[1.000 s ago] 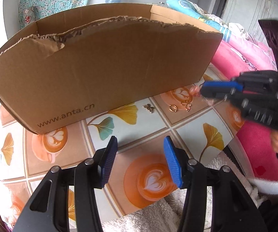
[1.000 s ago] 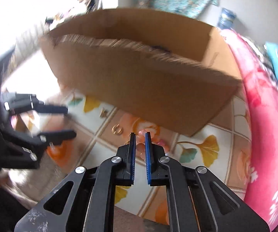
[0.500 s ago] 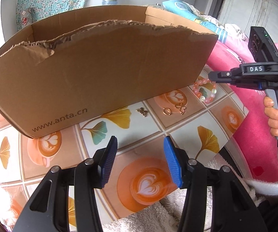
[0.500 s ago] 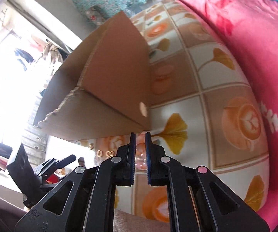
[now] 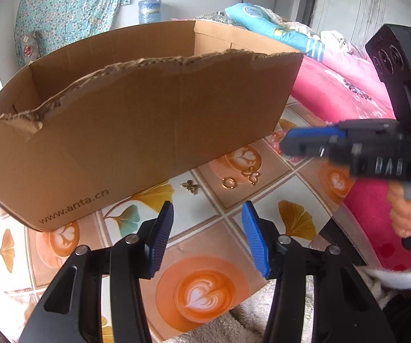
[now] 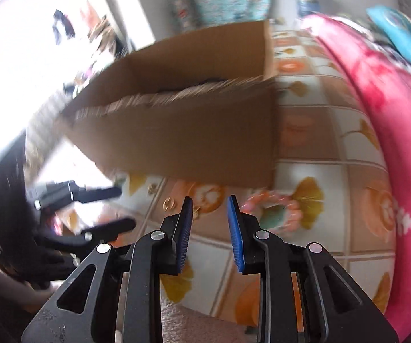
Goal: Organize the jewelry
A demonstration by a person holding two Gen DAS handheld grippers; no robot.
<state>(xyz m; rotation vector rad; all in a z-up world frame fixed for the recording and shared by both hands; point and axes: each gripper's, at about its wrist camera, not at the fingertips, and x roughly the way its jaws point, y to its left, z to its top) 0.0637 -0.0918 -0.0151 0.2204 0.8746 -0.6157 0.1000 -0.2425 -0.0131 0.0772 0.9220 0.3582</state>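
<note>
Blue-padded left claw (image 5: 207, 238) and right claw (image 6: 209, 233) both gape empty before the cardboard box (image 5: 136, 131).

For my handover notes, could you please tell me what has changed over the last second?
The right tool has opened; its jaws were nearly shut before. It swung up and away, then came back low over the bead bracelet, gripping nothing. The left tool stayed open and still; the cardboard box, gold ring and small charms stayed put.

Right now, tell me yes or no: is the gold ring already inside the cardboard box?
No: the gold ring lies on the patterned tablecloth in front of the cardboard box.
</note>
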